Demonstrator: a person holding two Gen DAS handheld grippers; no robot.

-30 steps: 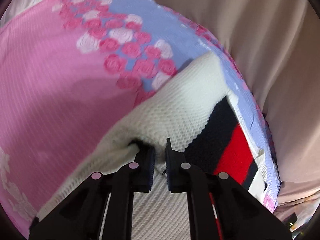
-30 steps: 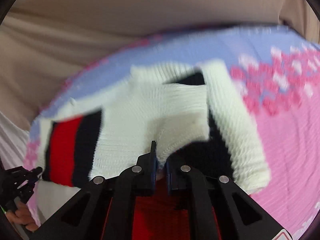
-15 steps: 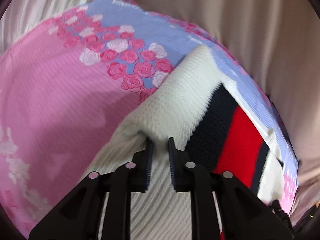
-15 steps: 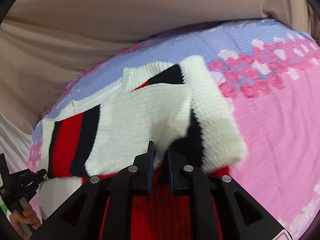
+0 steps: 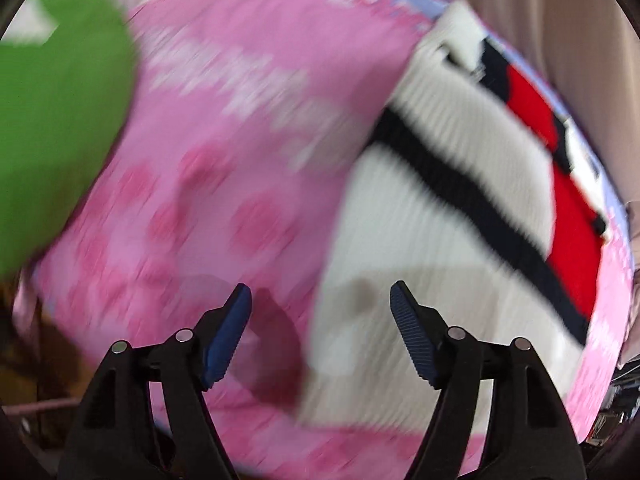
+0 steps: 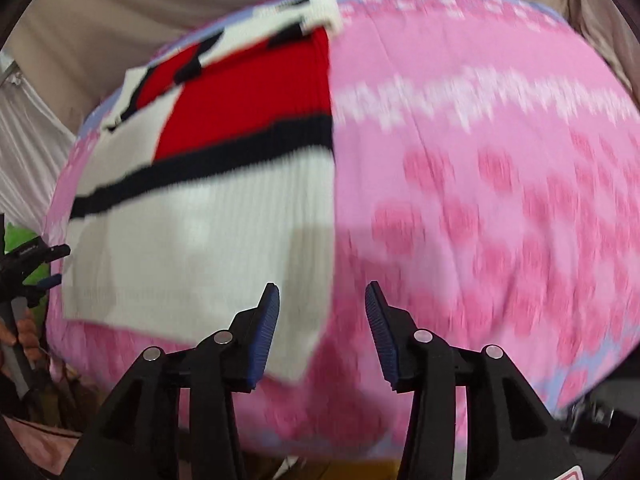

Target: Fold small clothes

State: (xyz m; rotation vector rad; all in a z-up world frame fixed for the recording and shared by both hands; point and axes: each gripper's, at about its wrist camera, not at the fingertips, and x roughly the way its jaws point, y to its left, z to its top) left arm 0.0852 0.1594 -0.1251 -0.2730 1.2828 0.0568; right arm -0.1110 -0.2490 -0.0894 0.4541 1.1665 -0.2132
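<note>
Both grippers — left gripper (image 5: 320, 304), right gripper (image 6: 322, 304) — gape, holding nothing; the folded sweater (image 6: 208, 216) lies flat — white, navy-striped, red-blocked — on the pink floral cover (image 6: 480, 200).

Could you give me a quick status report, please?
Left gripper open, right gripper open. Sweater lies folded on cloth. Nothing in the way.

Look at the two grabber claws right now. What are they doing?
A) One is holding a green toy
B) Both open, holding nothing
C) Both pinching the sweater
B: the left gripper and right gripper both have their jaws spread wide with nothing between them, and the folded sweater lies flat on the pink blanket.
</note>
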